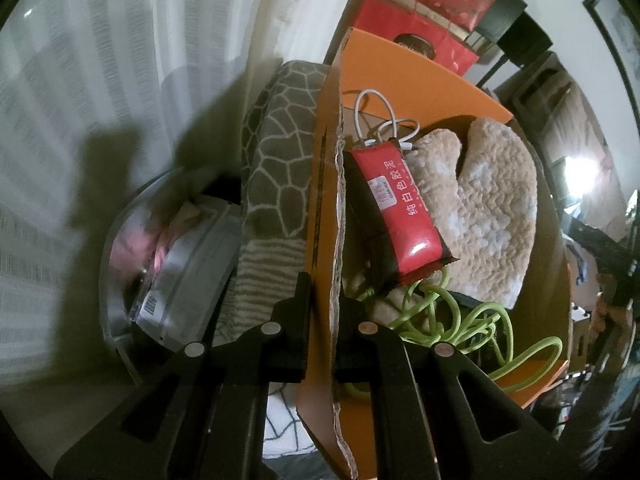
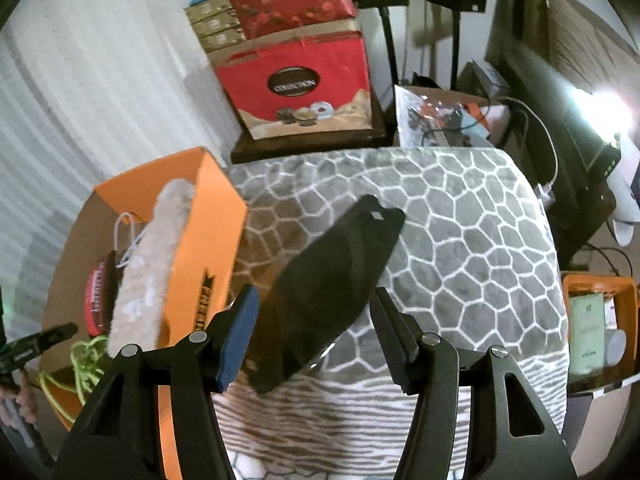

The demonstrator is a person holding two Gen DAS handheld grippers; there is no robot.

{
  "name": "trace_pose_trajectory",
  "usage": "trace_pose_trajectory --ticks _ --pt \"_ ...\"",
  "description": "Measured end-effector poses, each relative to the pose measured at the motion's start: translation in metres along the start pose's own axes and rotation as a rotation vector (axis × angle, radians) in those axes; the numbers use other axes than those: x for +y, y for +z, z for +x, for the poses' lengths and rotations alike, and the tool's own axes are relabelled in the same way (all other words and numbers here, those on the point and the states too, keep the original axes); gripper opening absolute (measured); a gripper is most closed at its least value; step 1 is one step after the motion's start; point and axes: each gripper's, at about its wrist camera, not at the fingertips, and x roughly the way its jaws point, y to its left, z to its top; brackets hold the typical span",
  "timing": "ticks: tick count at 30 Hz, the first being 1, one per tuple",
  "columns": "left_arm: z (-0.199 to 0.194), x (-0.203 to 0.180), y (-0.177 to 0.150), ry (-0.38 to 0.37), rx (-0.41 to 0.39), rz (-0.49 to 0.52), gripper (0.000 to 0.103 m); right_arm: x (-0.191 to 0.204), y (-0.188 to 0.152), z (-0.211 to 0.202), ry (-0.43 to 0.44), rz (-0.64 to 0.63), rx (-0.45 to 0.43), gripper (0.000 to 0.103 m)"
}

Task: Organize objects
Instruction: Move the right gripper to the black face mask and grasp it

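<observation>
Clamping the torn cardboard wall of the orange box (image 1: 420,80), the left claw (image 1: 322,320) stood nearly closed on that edge. Inside the box lay a red packet (image 1: 400,208), a white cable (image 1: 384,120), a fuzzy beige mitt (image 1: 488,208) and a green cord (image 1: 480,320). Right of the box, on the patterned blanket (image 2: 460,220), the right claw (image 2: 316,320) stood partly spread around a black flat object (image 2: 332,280); contact with the pads could not be determined.

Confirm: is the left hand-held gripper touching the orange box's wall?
Touching. The left wrist view shows the left hand-held gripper shut on the torn cardboard wall of the orange box, a pad pressed against each face, no gap visible.
</observation>
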Motion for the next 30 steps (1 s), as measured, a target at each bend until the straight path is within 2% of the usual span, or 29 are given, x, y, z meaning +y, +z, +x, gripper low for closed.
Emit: trace_pose_trajectory --ticks 6,17,28,30 --pt "0.001 -0.002 0.001 0.001 -0.001 -0.002 0.007 -0.014 -0.002 0.019 -0.02 0.061 0.031 0.064" --pt "0.001 0.0 0.002 0.0 -0.003 -0.01 0.007 -0.037 -0.009 0.054 -0.018 0.189 0.11 0.065" --pt "0.001 -0.001 0.001 0.004 -0.005 -0.011 0.007 -0.037 -0.009 0.06 0.033 0.198 0.118 0.066" --pt "0.001 -0.001 0.002 0.004 -0.004 -0.012 0.007 -0.035 -0.007 0.062 0.076 0.212 0.122 0.065"
